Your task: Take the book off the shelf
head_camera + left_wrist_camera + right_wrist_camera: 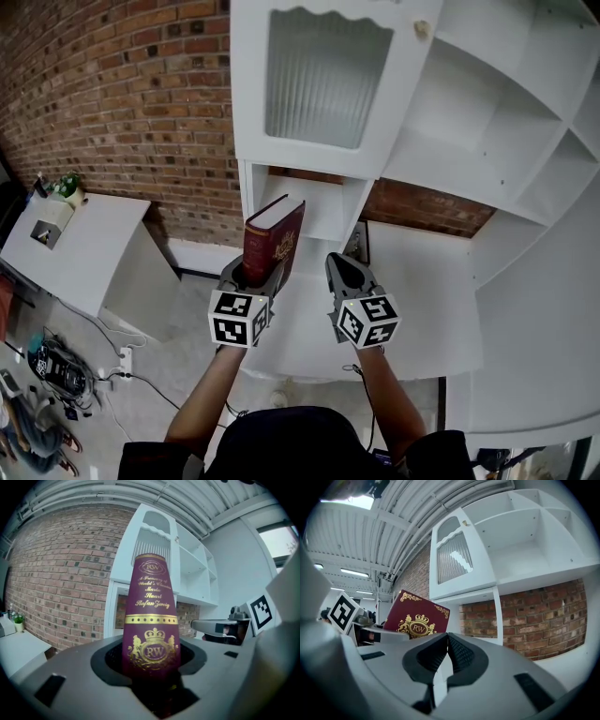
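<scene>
One rectangular maroon book, gilt-stamped, in left hand-held gripper

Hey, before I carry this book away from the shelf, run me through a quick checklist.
1. Left tongs shut on the book: ok.
2. Book standing upright, only slightly tilted: ok.
3. Book out of the shelf compartment: ok, it looks free in front of it.
4. Grip height: not ok, it is held only at its bottom end, so it may tip.
5. Right tongs shut and empty, free to steady it: ok.
</scene>
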A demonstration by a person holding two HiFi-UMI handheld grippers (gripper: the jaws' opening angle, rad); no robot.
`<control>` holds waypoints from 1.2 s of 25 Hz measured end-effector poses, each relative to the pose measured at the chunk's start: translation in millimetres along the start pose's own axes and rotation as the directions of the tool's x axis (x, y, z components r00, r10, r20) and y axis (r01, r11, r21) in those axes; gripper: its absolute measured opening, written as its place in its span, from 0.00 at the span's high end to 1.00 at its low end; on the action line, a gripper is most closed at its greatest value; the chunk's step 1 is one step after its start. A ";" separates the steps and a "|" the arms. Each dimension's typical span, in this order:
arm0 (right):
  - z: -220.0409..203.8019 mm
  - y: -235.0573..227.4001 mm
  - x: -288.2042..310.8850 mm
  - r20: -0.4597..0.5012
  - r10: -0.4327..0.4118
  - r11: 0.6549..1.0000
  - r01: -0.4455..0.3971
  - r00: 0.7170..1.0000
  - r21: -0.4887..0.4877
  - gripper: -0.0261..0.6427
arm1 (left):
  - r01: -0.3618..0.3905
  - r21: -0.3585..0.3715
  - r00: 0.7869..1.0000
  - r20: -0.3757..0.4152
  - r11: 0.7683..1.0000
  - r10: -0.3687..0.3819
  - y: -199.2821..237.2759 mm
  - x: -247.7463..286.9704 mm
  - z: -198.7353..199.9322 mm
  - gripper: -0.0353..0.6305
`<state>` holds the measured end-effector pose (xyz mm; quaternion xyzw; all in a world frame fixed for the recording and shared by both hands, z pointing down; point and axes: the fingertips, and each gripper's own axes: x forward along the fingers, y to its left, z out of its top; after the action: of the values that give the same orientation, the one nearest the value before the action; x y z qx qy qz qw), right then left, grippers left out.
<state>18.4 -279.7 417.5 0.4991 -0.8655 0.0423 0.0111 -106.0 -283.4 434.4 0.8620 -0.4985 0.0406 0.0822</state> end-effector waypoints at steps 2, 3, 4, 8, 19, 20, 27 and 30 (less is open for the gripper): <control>2.0 -0.2 -5.8 0.003 -0.002 1.000 0.002 1.000 -0.001 0.93 | 0.003 0.005 1.000 0.002 1.000 -0.003 -4.7 -1.4 1.7 0.59; 3.6 -0.2 -8.5 0.005 -0.002 1.000 0.002 1.000 -0.002 0.93 | 0.003 0.007 1.000 0.003 1.000 -0.003 -6.5 -2.5 3.2 0.59; 5.1 -0.4 -10.9 0.007 -0.002 1.000 0.002 1.000 -0.003 0.93 | 0.002 0.008 1.000 0.005 1.000 -0.002 -8.1 -3.7 4.8 0.59; 8.0 -4.3 -21.3 0.003 0.004 1.000 -0.004 1.000 -0.007 0.93 | -0.004 0.003 1.000 0.013 1.000 0.004 -18.4 -7.3 8.2 0.59; 1.6 -0.6 -62.7 -0.006 0.025 1.000 -0.025 1.000 -0.004 0.93 | 0.009 -0.023 1.000 0.016 1.000 -0.009 -61.0 -23.4 0.9 0.59; 1.0 0.1 -66.7 -0.004 0.027 1.000 -0.027 1.000 -0.003 0.93 | 0.009 -0.022 1.000 0.014 1.000 -0.009 -64.9 -25.4 -0.6 0.59; -1.9 2.7 -95.5 0.008 0.044 0.999 -0.044 0.999 0.002 0.93 | 0.017 -0.020 1.000 0.020 1.000 -0.016 -93.0 -38.3 -4.3 0.59; -2.4 2.6 -107.8 0.010 0.045 0.999 -0.045 0.999 0.006 0.93 | 0.026 -0.022 0.999 0.028 0.999 -0.025 -104.2 -41.2 -0.9 0.59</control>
<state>70.3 -185.1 413.1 0.4796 -0.8764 0.0428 0.0043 -36.3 -197.1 418.5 0.8678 -0.4890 0.0222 0.0853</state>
